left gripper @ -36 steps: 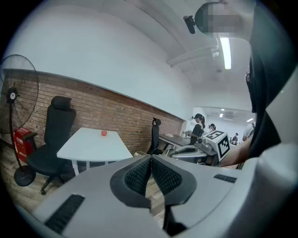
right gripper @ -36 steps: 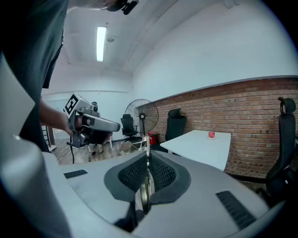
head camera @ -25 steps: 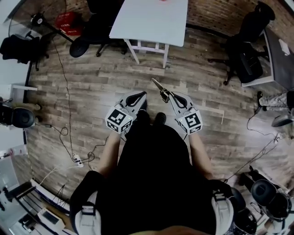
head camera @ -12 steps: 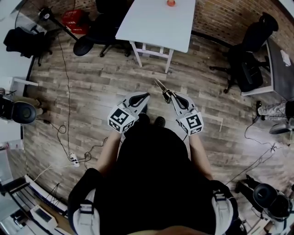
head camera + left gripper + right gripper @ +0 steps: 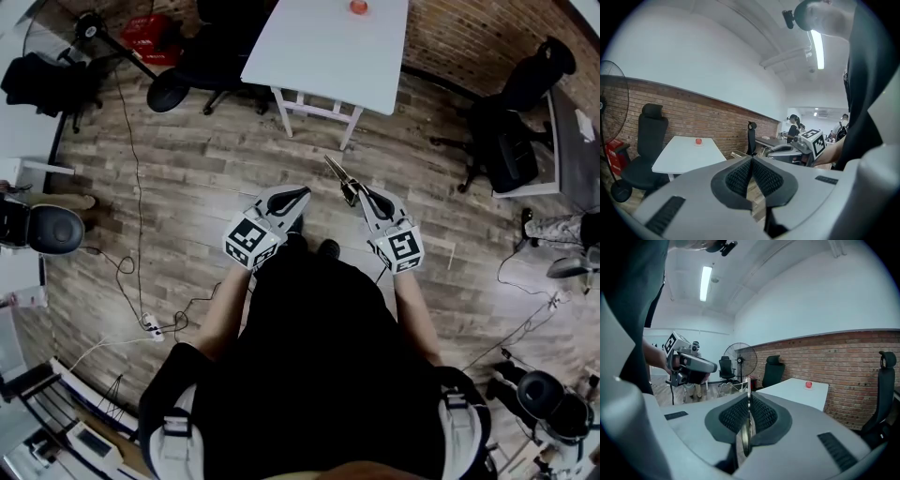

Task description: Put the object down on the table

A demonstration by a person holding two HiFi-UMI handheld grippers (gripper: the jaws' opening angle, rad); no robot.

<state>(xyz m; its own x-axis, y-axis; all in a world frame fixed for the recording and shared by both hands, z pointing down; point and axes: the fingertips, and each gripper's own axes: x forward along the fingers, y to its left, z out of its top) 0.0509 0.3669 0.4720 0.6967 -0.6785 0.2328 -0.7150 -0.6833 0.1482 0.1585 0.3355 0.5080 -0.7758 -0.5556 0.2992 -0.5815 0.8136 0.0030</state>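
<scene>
- The right gripper [image 5: 749, 401] has its jaws clamped on a thin metal object [image 5: 745, 434], which stands on edge between the two ribbed pads.
- One end of the metal object sticks out past the jaw tips, and a rounded end hangs below the pads toward the camera.
- In the head view the metal object juts forward from the right jaws and angles toward the left gripper's side. It may be scissors or tongs, but it is too small there to tell.
- The metal object is held in the air above the wooden floor [image 5: 187, 178] and touches no surface.
- The left gripper [image 5: 751, 161] has its jaws together at the tips, with nothing between the pads.
- The two grippers are level with each other in front of the person, and each shows off to the inner side in the other's view.
- The white table [image 5: 319, 56] stands ahead of both pairs of jaws, well apart from them.
- A small red thing [image 5: 359, 7] sits on the far part of the tabletop, beyond the jaws.
- A black office chair [image 5: 649, 140] stands left of the left jaws, beside the table.
- A standing fan [image 5: 740, 359] rises just above the right jaw tips, far behind them.
- A brick wall [image 5: 843, 362] runs behind the table, to the right of the right jaws.
</scene>
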